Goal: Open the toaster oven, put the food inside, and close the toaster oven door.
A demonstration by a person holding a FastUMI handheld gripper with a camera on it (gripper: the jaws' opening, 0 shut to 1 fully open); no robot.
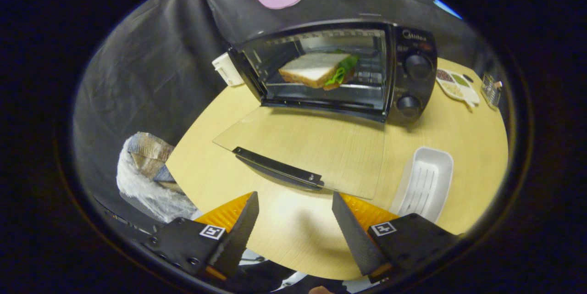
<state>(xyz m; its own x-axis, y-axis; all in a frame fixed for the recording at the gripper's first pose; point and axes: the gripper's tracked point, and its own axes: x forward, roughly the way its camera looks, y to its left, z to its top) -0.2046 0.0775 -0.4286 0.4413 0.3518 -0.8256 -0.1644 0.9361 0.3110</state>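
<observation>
The toaster oven (339, 71) stands open with the sandwich (318, 68) already on its rack, so by my reading only the closing of the glass door (316, 147) is left. That door lies flat on the table (463, 119), its handle (277, 168) just ahead of the gripper (296, 220), whose fingers are spread apart and hold nothing. Bare table lies between fingers and handle, while an empty white tray (426, 184) sits close beside the door's right edge and could be nudged.
</observation>
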